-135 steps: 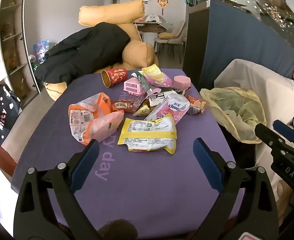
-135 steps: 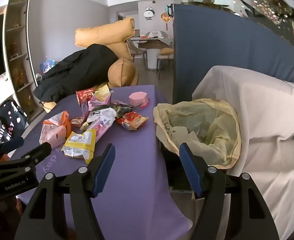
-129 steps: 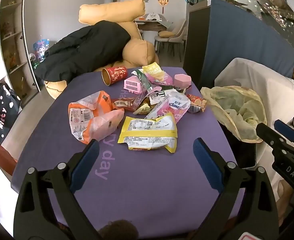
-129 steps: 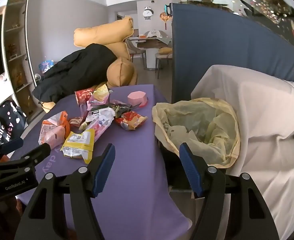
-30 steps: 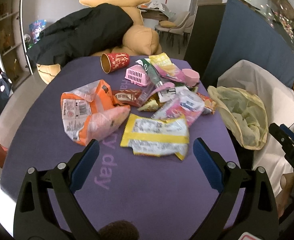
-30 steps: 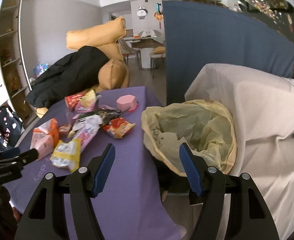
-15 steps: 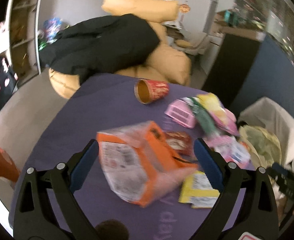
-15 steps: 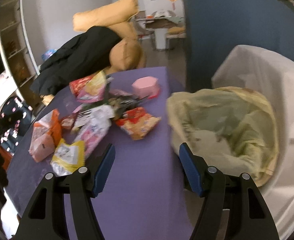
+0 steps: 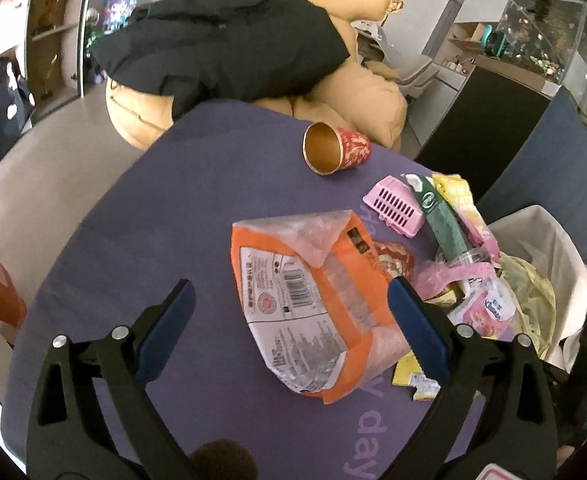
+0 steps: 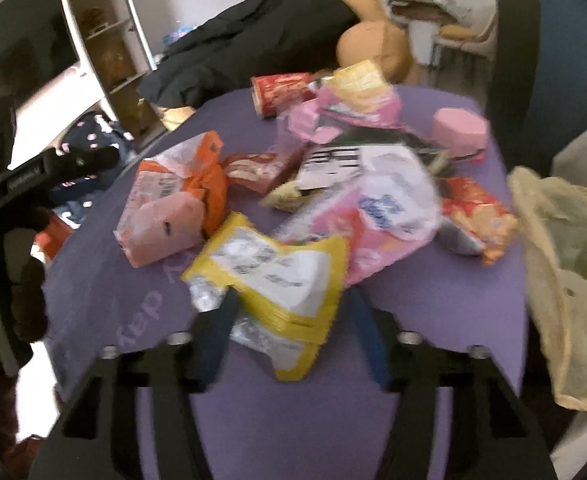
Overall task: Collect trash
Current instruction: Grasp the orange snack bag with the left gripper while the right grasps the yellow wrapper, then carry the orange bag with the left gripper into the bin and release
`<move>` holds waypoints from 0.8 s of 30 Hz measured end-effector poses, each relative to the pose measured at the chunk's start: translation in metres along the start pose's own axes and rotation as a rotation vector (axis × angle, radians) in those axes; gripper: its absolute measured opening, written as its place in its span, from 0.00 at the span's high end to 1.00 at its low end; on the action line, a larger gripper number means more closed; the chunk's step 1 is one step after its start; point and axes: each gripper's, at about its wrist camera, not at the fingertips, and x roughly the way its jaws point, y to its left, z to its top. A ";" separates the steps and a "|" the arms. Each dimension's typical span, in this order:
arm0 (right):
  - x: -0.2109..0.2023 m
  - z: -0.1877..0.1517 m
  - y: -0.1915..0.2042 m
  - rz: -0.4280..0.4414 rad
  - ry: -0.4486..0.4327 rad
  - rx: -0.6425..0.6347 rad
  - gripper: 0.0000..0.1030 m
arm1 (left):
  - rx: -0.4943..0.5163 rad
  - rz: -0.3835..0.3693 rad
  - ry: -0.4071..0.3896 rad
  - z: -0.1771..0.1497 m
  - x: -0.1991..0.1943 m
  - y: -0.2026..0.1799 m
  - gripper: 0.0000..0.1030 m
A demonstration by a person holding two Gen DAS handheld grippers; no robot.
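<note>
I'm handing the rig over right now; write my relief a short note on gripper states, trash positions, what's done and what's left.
Left gripper: open, above the orange-and-clear plastic snack bag, not gripping.
Right gripper: jaws have just been closing around the yellow-and-white crinkled wrapper; the blur hides whether the pads press it.
On the purple table cover: red paper cup on its side, pink slotted plastic basket, green wrapper, pink tissue pack.
Yellowish bin bag sits at the table's right edge.
Done: no wrapper visibly binned.
Left: everything.

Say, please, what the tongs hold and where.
Left tongs: nothing. Right tongs, just closing, flank the yellow wrapper at its near end; grip cannot be told.
</note>
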 end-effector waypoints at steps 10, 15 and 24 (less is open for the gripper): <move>-0.044 -0.007 -0.036 0.004 -0.061 0.053 0.80 | -0.074 -0.003 0.087 -0.008 0.030 0.018 0.28; -0.065 -0.008 -0.045 0.005 -0.104 0.046 0.80 | -0.072 -0.019 0.136 -0.009 0.046 0.008 0.40; -0.092 0.027 -0.052 -0.017 -0.220 0.033 0.80 | -0.057 -0.045 0.161 -0.008 0.060 -0.011 0.73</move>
